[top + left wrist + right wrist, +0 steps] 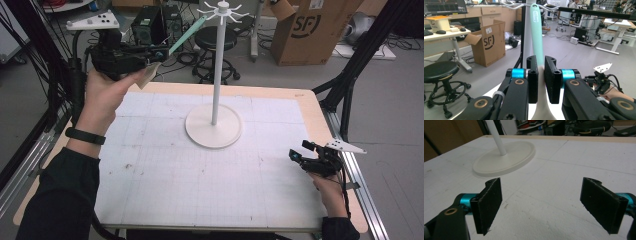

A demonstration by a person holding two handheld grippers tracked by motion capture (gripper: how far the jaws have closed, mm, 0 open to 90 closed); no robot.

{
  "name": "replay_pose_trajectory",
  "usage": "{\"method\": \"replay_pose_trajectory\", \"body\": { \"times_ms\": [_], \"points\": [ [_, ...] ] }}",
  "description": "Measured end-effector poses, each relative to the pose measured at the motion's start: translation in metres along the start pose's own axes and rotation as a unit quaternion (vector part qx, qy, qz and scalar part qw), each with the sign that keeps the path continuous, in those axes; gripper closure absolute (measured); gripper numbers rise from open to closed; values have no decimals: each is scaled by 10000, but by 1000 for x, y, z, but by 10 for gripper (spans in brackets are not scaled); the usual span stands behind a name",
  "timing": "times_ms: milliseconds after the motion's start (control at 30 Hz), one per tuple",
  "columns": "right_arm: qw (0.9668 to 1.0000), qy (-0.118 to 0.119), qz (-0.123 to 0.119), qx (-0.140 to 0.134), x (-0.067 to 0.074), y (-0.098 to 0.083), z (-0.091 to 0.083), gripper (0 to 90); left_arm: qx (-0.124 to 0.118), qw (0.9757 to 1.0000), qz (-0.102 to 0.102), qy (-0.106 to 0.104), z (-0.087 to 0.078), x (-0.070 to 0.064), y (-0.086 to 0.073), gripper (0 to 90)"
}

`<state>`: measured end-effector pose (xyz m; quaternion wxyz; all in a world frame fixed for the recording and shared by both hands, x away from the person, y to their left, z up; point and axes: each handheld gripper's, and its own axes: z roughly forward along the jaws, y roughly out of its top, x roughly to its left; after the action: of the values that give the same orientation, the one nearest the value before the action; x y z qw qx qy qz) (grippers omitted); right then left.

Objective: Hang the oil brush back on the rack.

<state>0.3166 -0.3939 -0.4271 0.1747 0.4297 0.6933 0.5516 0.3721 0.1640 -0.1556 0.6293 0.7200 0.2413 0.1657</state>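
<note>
The left gripper (541, 80) pinched a mint-green long-handled plastic utensil (536, 32), its handle rising beyond the jaws toward the white hooked stand (215, 75), likely for hanging. The right gripper (544, 205) rested low, jaws spread, empty.

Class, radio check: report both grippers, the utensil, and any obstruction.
Left gripper shut on mint-handled utensil, raised near the stand's top hooks. Right gripper open, empty, low over the table. Nothing in the way.
</note>
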Motion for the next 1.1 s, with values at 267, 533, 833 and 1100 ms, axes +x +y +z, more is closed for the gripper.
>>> {"method": "replay_pose_trajectory", "body": {
  "times_ms": [267, 533, 833, 1100],
  "points": [
    [10000, 6, -18, 2, 0, 0, 0, 172, 73, 10000, 26, 28, 11, -2, -4, 817],
    [10000, 20, -12, 12, 0, 0, 0, 172, 95, 9998, -10, 155, 6, 4, -28, 549],
    [10000, 10, -32, 68, -1, -1, 3, 171, 459, 9982, 190, 342, -29, 11, -105, 259],
    [9999, -7, -52, 152, 0, -3, 5, 171, 713, 9961, 97, 506, -69, 27, -178, 209]
  ]
}}
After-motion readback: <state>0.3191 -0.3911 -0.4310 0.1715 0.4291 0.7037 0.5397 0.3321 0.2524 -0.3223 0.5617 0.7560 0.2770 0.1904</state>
